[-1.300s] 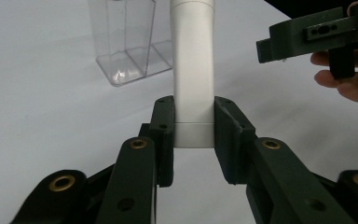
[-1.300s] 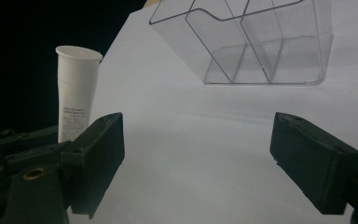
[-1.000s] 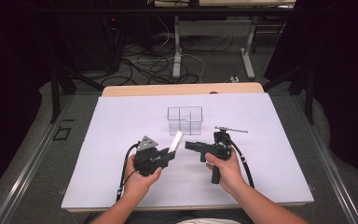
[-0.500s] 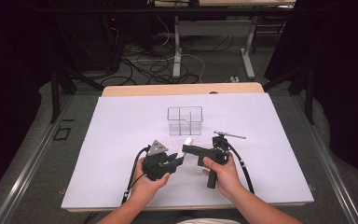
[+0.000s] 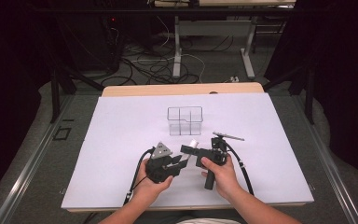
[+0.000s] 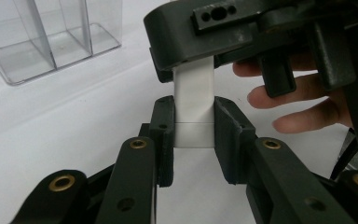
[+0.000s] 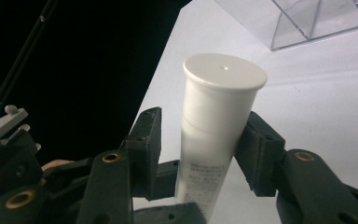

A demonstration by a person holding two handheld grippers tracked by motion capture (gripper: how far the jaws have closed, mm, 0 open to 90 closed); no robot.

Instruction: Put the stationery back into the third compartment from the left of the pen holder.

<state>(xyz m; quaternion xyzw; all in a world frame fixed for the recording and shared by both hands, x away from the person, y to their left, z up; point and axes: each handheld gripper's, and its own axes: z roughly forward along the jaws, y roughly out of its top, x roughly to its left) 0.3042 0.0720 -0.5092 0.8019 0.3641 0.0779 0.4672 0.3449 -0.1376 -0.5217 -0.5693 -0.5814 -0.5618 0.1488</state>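
Observation:
A white tube [image 6: 194, 112] with a flat cap [image 7: 224, 70] is clamped near its lower end between the pads of my left gripper [image 6: 194, 135], held low over the white table sheet [image 5: 121, 140]. My right gripper [image 7: 200, 140] has come over the tube's capped end, and its jaws have just been closing around it. In the right gripper view one pad [image 7: 256, 154] touches the tube, while a dark gap remains at the other pad [image 7: 149, 149]. In the high view both grippers [image 5: 185, 161] [image 5: 189, 149] meet at the tube [image 5: 194, 143], in front of the person.
A clear plastic box [image 5: 185, 120] with several compartments stands just beyond the grippers, also seen as a clear box [image 6: 51, 37] in the left gripper view. The wooden table edge [image 5: 182, 88] lies at the back. Cables trail from both grippers toward the person.
The left gripper has turned, swinging the white tube toward the right gripper. The right gripper has moved in over the tube's capped end and both hands have drawn together.

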